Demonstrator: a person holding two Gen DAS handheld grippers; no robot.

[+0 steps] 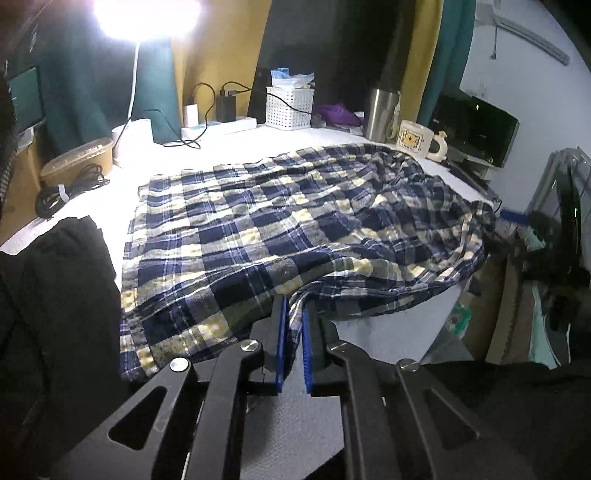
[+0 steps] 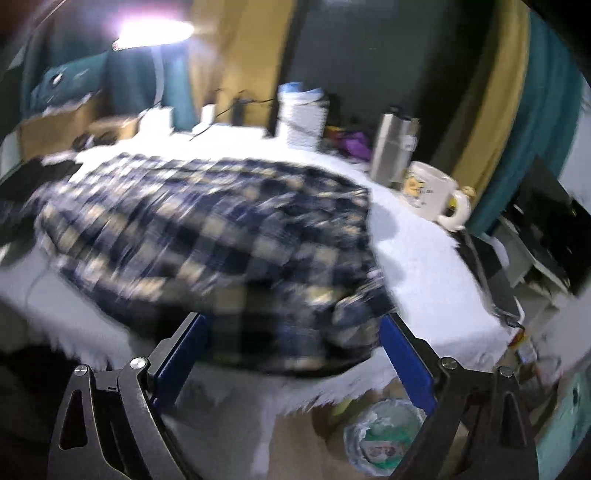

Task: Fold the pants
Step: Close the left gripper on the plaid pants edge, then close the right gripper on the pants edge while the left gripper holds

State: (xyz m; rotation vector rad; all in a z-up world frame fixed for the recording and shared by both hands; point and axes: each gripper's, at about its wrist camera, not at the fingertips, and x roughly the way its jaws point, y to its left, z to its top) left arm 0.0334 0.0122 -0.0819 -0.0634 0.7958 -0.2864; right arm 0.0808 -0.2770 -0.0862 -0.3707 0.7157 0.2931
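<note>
Navy, white and yellow plaid pants (image 1: 280, 221) lie spread over a table with a white cover (image 1: 388, 339). My left gripper (image 1: 294, 306) is at their near edge, its blue pads shut on a pinched fold of the plaid cloth. The right wrist view is blurred by motion. There the pants (image 2: 207, 221) reach to the table's near edge, and my right gripper (image 2: 293, 319) stands wide open with the pants' near corner lying between its blue fingers (image 2: 406, 354). I cannot tell whether those fingers touch the cloth.
Along the table's back stand a bear mug (image 1: 421, 142), a steel tumbler (image 1: 380, 110), a white basket (image 1: 290, 107) and chargers under a bright lamp (image 1: 147, 14). Coiled cables (image 1: 70, 188) lie at the left beside a black garment (image 1: 55, 295). A lined bin (image 2: 384, 439) sits below the table's edge.
</note>
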